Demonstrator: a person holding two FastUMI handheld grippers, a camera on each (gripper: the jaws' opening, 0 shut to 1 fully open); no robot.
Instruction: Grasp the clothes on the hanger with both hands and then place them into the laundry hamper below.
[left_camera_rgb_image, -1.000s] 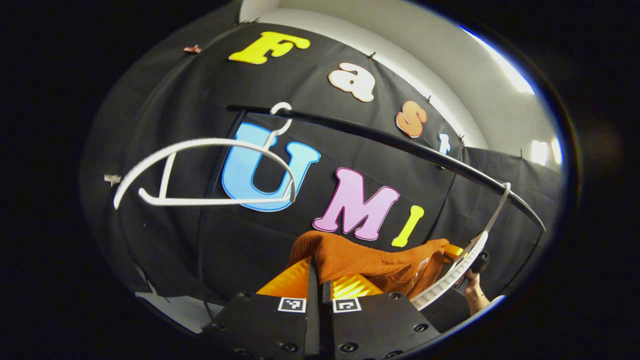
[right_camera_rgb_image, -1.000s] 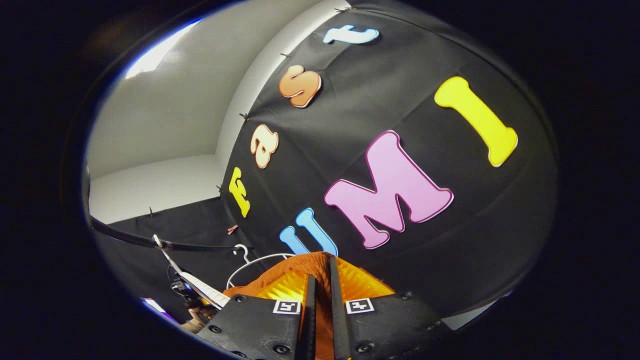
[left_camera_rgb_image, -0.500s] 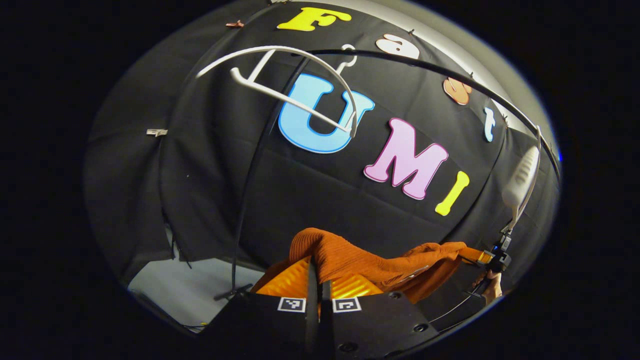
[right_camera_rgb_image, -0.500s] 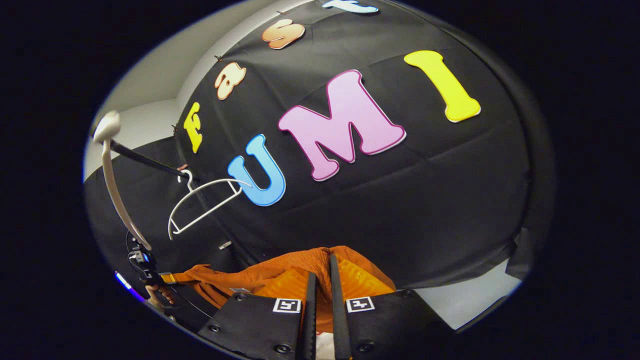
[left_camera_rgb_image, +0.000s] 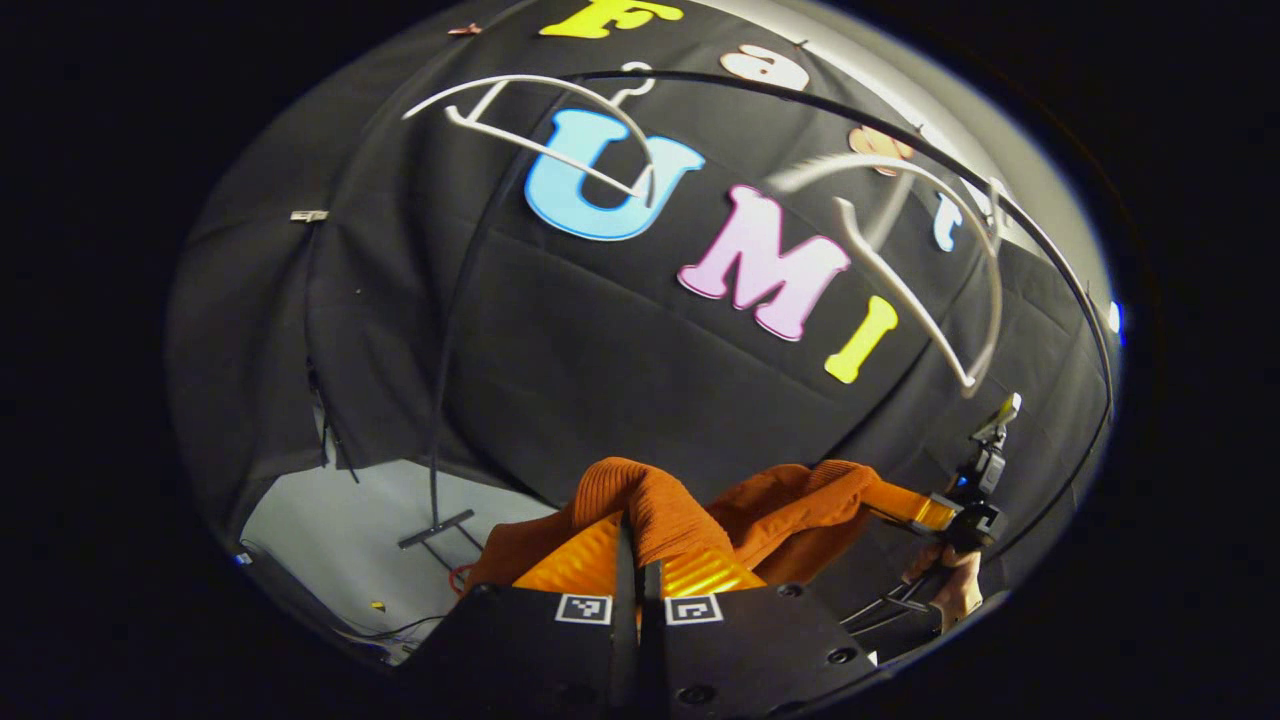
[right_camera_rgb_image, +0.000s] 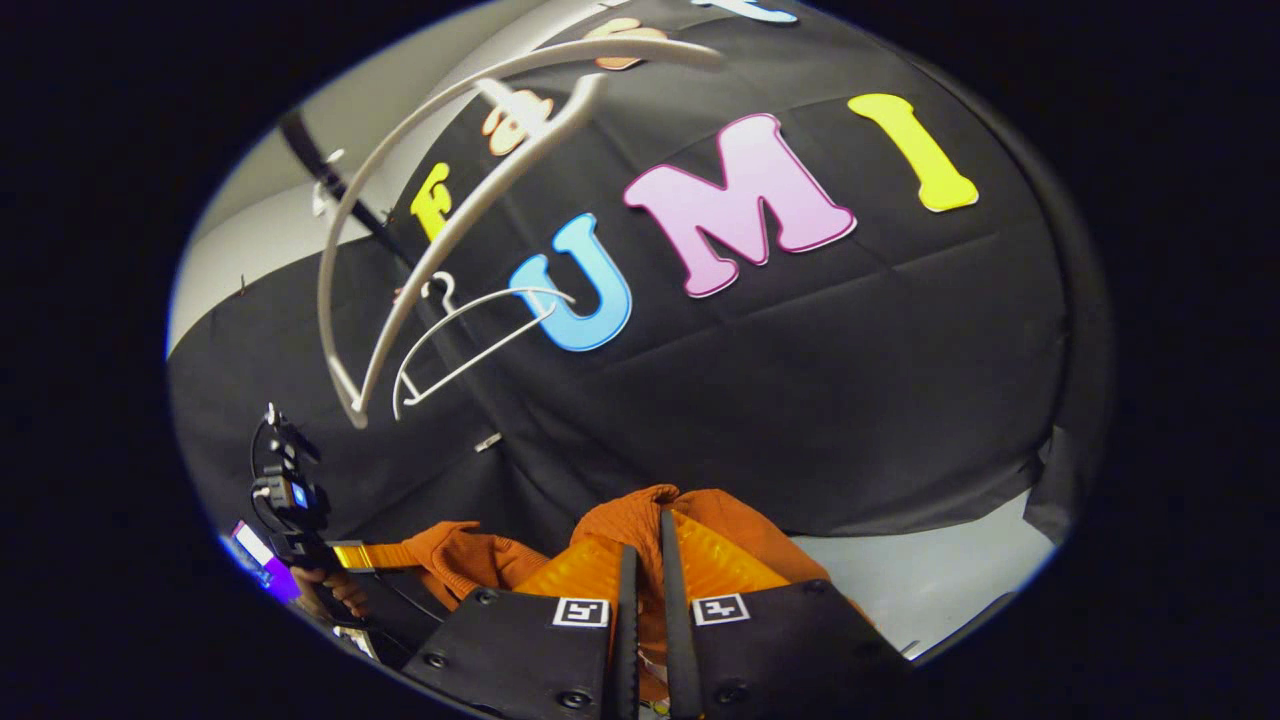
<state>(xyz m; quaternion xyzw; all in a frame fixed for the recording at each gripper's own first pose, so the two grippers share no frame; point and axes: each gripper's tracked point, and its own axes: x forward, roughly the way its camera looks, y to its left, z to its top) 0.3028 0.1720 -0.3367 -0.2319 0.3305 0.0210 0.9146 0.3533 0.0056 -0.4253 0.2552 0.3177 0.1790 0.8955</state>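
left gripper (left_camera_rgb_image: 640, 560) pinches an orange garment (left_camera_rgb_image: 690, 510), right gripper (right_camera_rgb_image: 642, 560) clamps its other end (right_camera_rgb_image: 640, 520); cloth sags between them, off the white hangers (left_camera_rgb_image: 560, 120) (right_camera_rgb_image: 420, 240) that hang bare on the black rail (left_camera_rgb_image: 820, 115) above

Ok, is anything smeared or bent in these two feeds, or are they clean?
Left gripper view: the nearer white hanger is motion-blurred, the orange garment sharp, the rail bowed by the fisheye. Right gripper view: the near hanger slightly soft, the far hanger crisp.
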